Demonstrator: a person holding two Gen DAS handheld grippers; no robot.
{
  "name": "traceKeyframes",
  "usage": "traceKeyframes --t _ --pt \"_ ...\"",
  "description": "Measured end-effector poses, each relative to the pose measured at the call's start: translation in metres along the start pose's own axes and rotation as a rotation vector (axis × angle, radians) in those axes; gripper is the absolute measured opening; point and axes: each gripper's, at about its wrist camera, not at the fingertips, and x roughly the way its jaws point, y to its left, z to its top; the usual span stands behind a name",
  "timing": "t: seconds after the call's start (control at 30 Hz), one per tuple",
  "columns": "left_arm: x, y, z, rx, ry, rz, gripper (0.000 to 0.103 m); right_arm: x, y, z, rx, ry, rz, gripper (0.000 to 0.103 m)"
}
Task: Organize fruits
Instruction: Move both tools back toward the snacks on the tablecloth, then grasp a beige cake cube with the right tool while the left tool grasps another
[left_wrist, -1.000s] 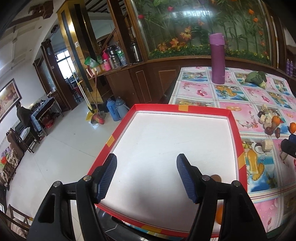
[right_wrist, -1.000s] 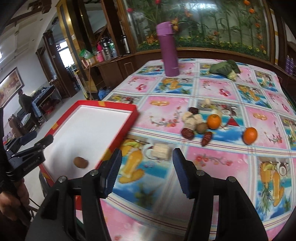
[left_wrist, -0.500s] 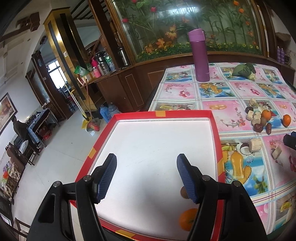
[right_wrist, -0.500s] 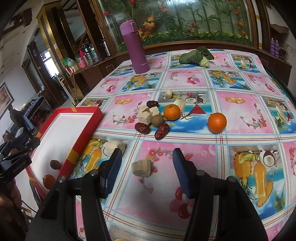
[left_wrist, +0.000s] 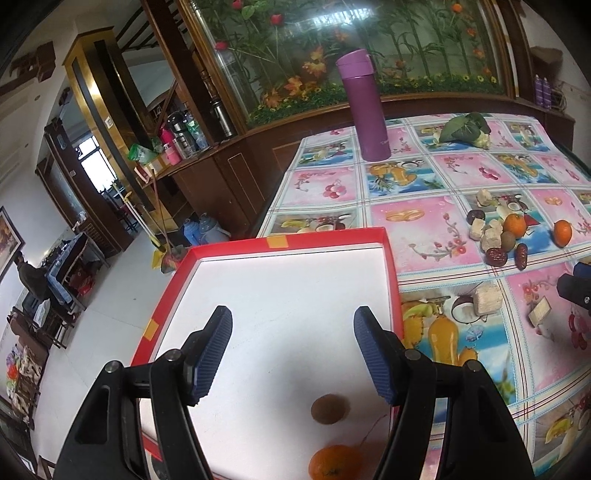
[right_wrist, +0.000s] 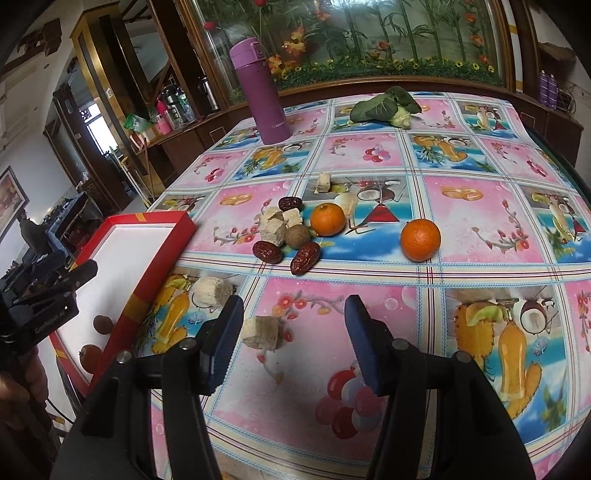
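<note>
Hovering above the table with its tongs spread and empty, the right gripper (right_wrist: 293, 338) faces the unsorted fruit: two oranges, one (right_wrist: 327, 219) beside a kiwi (right_wrist: 297, 236) and dates, the other (right_wrist: 420, 239) apart to the right. The left gripper (left_wrist: 291, 354), also spread and empty, hangs over the red tray (left_wrist: 393, 291), where an orange (left_wrist: 334, 461) and a kiwi (left_wrist: 330, 408) already lie. Taking the lone orange looks cleanest; centre it between the pads, close gently so it cannot roll, then lift clear of the rim.

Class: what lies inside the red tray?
Inside the red tray: a kiwi and an orange. The left tool's arms cover its near corners.
</note>
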Motion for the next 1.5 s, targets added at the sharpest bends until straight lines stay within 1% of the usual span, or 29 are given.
traceKeyframes --t 0.1,0.17,0.27,0.4,0.53,0.63,0.67,0.7,0.73,0.77,0.8,0.93,1.0,1.03,1.13,1.23,1.3,1.43,1.5 --pt "0.003 -0.002 0.002 0.009 -0.002 -0.01 0.069 0.004 0.001 -0.002 -0.01 0.022 0.0 0.059" --pt "0.004 -0.001 0.002 0.007 -0.004 -0.012 0.072 0.009 0.002 -0.003 -0.016 0.043 0.002 0.059" --pt "0.008 0.002 0.003 -0.001 0.0 -0.016 0.072 0.013 0.006 -0.004 -0.033 0.059 0.007 0.059" --pt "0.009 0.002 0.007 -0.009 -0.003 -0.041 0.072 0.022 0.015 -0.007 -0.062 0.097 0.02 0.059" --pt "0.007 -0.008 0.011 0.009 -0.013 -0.067 0.072 0.024 0.026 -0.007 -0.106 0.075 0.01 0.059" --pt "0.007 -0.016 0.014 0.021 -0.015 -0.091 0.072 0.029 0.032 -0.007 -0.132 0.08 0.002 0.059" --pt "0.007 -0.021 0.016 0.031 -0.019 -0.095 0.072 0.031 0.034 -0.007 -0.139 0.086 0.0 0.056" --pt "0.006 -0.025 0.017 0.038 -0.019 -0.098 0.072 0.034 0.035 -0.008 -0.149 0.097 -0.002 0.047" --pt "0.006 -0.027 0.018 0.042 -0.019 -0.101 0.072 0.037 0.036 -0.009 -0.155 0.109 -0.005 0.041" --pt "0.005 -0.03 0.019 0.047 -0.019 -0.105 0.072 0.039 0.035 -0.009 -0.157 0.121 -0.011 0.032" --pt "0.005 -0.034 0.021 0.054 -0.021 -0.109 0.072 0.038 0.034 -0.009 -0.156 0.112 -0.023 0.029" --pt "0.006 -0.046 0.025 0.07 -0.011 -0.136 0.072 0.032 0.025 -0.006 -0.11 0.096 -0.011 0.029" --pt "0.006 -0.057 0.028 0.083 -0.001 -0.16 0.072 0.026 0.019 -0.003 -0.076 0.071 -0.004 0.029" --pt "0.006 -0.063 0.029 0.092 0.001 -0.172 0.072 0.022 0.015 -0.001 -0.056 0.047 -0.014 0.029" --pt "0.009 -0.082 0.03 0.128 0.014 -0.194 0.072 0.008 0.002 0.004 -0.006 -0.031 -0.08 0.029" --pt "0.018 -0.102 0.028 0.156 0.054 -0.217 0.076 -0.001 -0.004 0.007 0.021 -0.075 -0.099 0.029" --pt "0.024 -0.111 0.027 0.153 0.085 -0.243 0.076 -0.004 -0.003 0.007 0.02 -0.085 -0.092 0.029" --pt "0.029 -0.12 0.026 0.143 0.114 -0.306 0.076 -0.004 -0.003 0.008 0.027 -0.078 -0.074 0.029" --pt "0.036 -0.121 0.024 0.132 0.14 -0.31 0.075 -0.002 -0.004 0.008 0.034 -0.069 -0.066 0.029"
